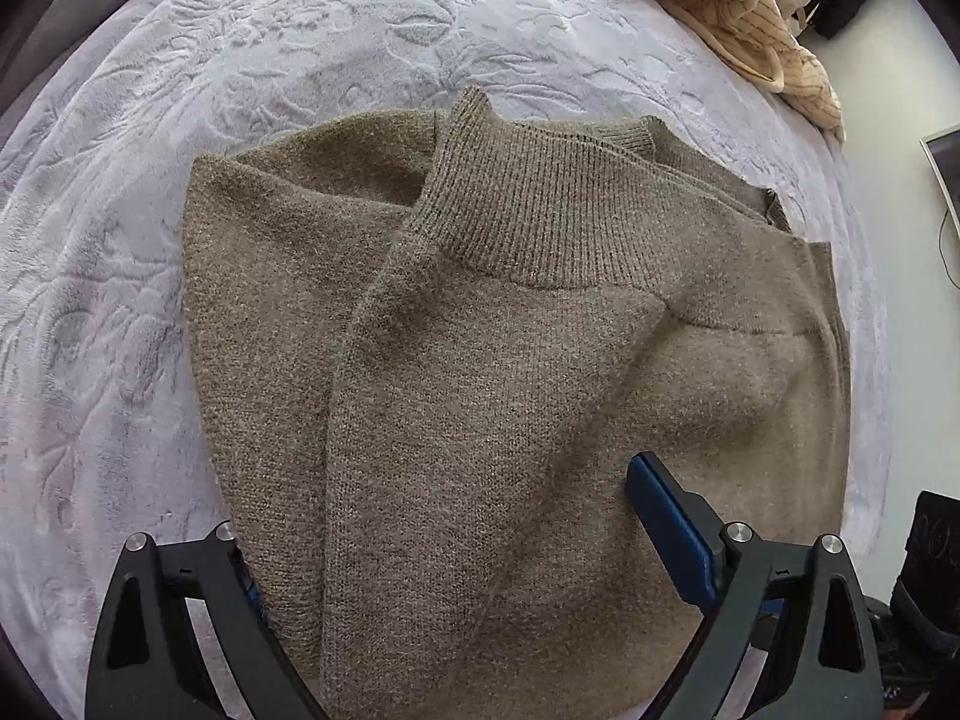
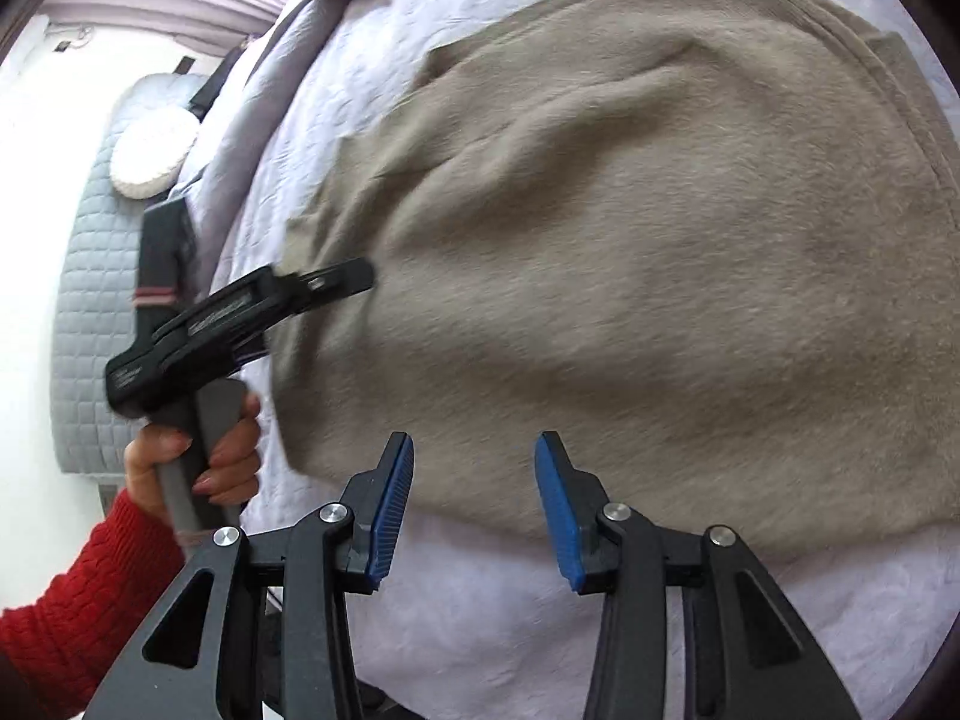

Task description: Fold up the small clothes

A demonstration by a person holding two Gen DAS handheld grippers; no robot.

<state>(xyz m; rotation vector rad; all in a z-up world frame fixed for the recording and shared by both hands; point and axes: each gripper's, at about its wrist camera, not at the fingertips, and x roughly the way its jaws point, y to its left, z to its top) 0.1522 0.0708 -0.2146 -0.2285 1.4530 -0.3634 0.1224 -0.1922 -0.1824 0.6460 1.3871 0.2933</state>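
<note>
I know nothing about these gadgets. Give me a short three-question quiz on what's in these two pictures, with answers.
1. True or false: the right gripper is clamped on the brown knit sweater.
2. What lies under the sweater? A) bare wooden table B) pale lilac embossed blanket C) tiled floor
3. Fill in: the hand holding the left gripper wears a ____ knitted sleeve.

Key:
1. False; its fingers stand apart with nothing between them.
2. B
3. red
</note>
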